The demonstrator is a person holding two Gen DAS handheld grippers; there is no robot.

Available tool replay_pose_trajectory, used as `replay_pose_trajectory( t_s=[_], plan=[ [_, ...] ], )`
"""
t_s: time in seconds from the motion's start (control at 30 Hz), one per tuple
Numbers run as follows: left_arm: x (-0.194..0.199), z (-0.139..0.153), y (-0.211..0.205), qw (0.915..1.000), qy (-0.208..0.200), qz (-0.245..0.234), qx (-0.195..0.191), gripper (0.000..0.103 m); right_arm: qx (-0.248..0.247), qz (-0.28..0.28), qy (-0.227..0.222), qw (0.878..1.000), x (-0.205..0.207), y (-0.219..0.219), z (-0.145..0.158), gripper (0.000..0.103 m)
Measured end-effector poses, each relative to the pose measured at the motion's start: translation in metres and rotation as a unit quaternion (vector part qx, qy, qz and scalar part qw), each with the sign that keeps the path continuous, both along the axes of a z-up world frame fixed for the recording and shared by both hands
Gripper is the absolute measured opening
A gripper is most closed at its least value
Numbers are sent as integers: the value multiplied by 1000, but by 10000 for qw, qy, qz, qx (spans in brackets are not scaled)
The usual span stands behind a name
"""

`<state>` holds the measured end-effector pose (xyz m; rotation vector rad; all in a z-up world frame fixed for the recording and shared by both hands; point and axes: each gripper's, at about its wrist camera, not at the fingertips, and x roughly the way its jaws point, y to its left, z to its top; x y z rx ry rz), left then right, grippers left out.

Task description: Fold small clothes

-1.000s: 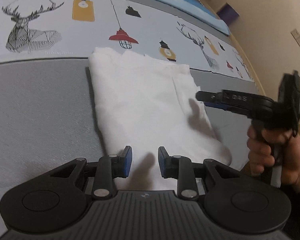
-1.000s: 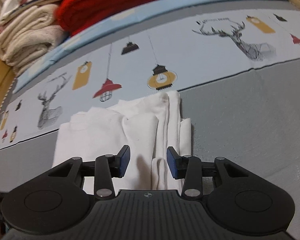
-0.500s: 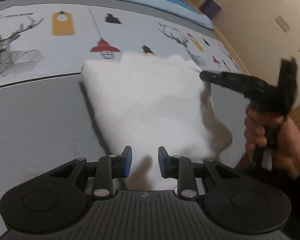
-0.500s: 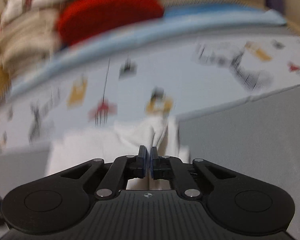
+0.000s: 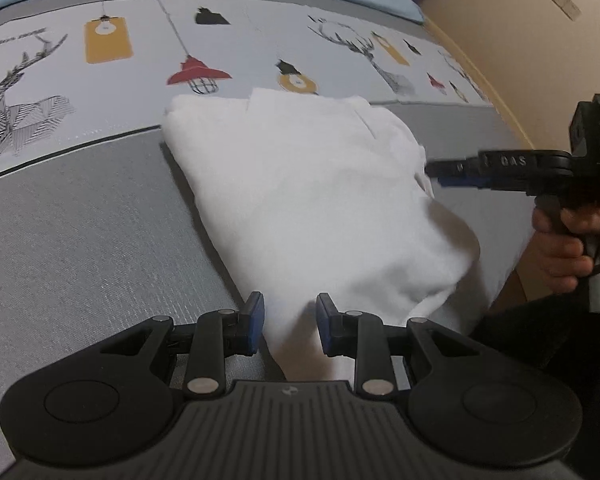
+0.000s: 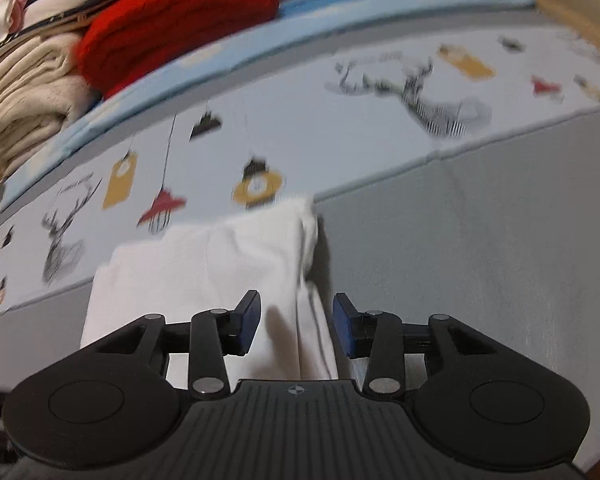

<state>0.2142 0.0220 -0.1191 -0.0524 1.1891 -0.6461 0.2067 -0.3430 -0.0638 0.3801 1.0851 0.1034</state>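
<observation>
Garment [image 5: 320, 200] near edge hidden behind both grippers' open, empty jaws.

The garment [image 5: 316, 200] lies on the mat [image 5: 80, 240] — its far edge reaching the printed strip [image 6: 340, 128]. Behind the strip, at the left, folded clothes [image 6: 100, 40] are stacked.

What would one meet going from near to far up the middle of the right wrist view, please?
Right gripper, its jaws apart, having just been opening → folded white garment → yellow lantern print on the pale patterned mat → blue cover.
</observation>
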Motion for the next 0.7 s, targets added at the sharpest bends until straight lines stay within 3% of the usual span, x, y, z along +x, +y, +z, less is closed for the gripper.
replay_pose_trajectory(
  t_s=[0.13,0.23,0.3,0.47,0.5,0.53,0.6,0.7],
  plan=[
    [-15,3,-15,9983,-142,-568,-3,30,170,541,342,9978,-19,-10,-4,42],
    [-27,2,-29,9945,-247,-1014,4,42,158,829,525,9950,-31,-15,-9,42],
    [-35,-4,-40,9914,-294,-1260,222,50,151,1029,603,9928,-39,-15,-12,42],
    [-48,-22,-59,9826,-512,-1576,840,50,10,1423,644,9877,-54,-10,-13,41],
    [-49,-25,-62,9808,-562,-1624,925,50,28,1452,619,9875,-55,-10,-12,37],
    [-51,-27,-64,9790,-604,-1674,999,49,66,1463,580,9875,-57,-12,-12,24],
    [-56,-29,-66,9735,-773,-1810,1163,47,190,1426,509,9883,-60,-16,-12,11],
    [-62,-33,-66,9675,-979,-1870,1391,31,440,1317,334,9898,-62,-24,-5,7]
  ],
)
